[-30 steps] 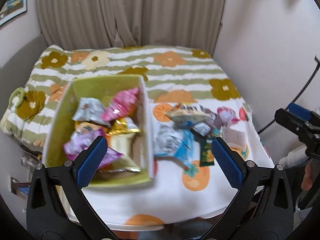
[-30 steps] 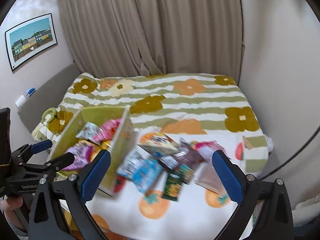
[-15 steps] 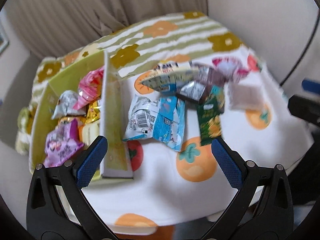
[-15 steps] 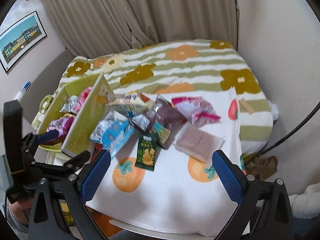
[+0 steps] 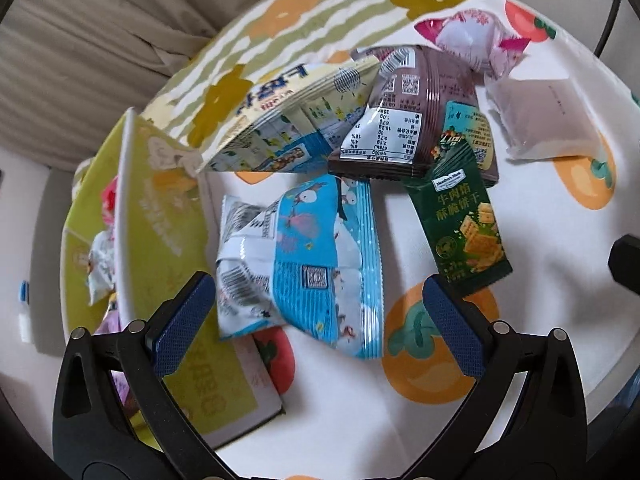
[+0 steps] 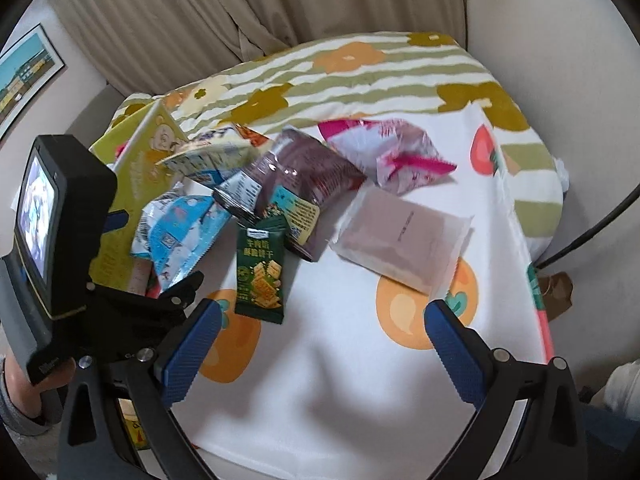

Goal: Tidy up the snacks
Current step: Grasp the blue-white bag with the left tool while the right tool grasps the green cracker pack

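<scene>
1. Left claw (image 5: 318, 316): jaws spread wide, gripping nothing. It hangs low over the blue-and-white snack bag (image 5: 308, 268), whose lower end lies between the two blue pads without touching either.
2. Right claw (image 6: 320, 346): jaws likewise spread wide and empty, above a bare patch of the white fruit-print cloth (image 6: 340, 380) that covers the surface.
3. Yellow-green box (image 5: 160, 240): at the left of the surface, holding several wrapped snacks, only partly seen. The blue-and-white bag lies just beside its near wall.
4. Loose pile, right of the box: a cream-and-blue bag (image 5: 288, 120) leans onto the box rim; a dark maroon bag (image 5: 420, 120) overlaps it and lies partly over the top of a dark green cracker packet (image 5: 464, 232).
5. Further right: a pink-and-white bag (image 5: 476, 36) behind, and a flat pale mauve packet (image 5: 548, 120) in front of it, both lying apart from the green packet.
6. From the right wrist view, the left device carries a small lit screen (image 6: 36, 216), and a hand (image 6: 16, 380) grips it from below.
7. Behind the surface: a bed with a striped floral cover (image 6: 360, 76), then beige curtains (image 6: 240, 4).
</scene>
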Demonstrator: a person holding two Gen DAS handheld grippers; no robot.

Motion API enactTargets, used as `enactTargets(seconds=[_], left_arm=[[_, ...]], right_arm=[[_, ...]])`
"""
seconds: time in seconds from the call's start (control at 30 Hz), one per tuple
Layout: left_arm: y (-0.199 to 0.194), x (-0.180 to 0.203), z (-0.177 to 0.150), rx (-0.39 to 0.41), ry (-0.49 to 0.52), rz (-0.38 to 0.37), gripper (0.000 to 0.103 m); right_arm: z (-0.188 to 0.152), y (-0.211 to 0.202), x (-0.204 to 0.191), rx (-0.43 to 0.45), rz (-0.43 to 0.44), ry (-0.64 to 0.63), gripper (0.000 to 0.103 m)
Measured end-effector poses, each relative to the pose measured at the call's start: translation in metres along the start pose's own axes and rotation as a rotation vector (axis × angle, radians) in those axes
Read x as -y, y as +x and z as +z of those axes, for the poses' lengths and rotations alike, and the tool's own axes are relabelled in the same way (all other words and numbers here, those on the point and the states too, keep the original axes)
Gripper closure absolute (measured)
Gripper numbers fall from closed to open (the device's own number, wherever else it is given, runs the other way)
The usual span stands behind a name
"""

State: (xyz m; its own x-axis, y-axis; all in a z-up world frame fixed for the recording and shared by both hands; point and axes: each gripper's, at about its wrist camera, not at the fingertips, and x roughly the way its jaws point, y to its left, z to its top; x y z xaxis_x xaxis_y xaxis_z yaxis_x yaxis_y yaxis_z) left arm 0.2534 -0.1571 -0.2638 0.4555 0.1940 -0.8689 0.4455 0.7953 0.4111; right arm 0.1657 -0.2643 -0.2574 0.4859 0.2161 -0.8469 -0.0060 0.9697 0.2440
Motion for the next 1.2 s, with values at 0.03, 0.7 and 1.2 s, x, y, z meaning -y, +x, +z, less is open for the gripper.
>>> enactTargets(seconds=[0.03, 0.7, 1.2], left_arm=[[0.003, 0.001, 0.002, -0.008, 0.009, 0.003, 0.000], [0.056, -0.028, 0.025, -0.121, 0.019, -0.030, 0.026], [0.055, -0.042, 0.015, -0.097, 0.005, -0.097, 0.040]], right_arm=[[-0.001, 0.004, 0.001, -0.004, 0.003, 0.007, 0.002], [-0.021, 0.070, -0.049, 0.006, -0.082, -0.123, 0.002], [-0.010, 0.094, -0.081, -0.031, -0.148, -0.052, 0.027]])
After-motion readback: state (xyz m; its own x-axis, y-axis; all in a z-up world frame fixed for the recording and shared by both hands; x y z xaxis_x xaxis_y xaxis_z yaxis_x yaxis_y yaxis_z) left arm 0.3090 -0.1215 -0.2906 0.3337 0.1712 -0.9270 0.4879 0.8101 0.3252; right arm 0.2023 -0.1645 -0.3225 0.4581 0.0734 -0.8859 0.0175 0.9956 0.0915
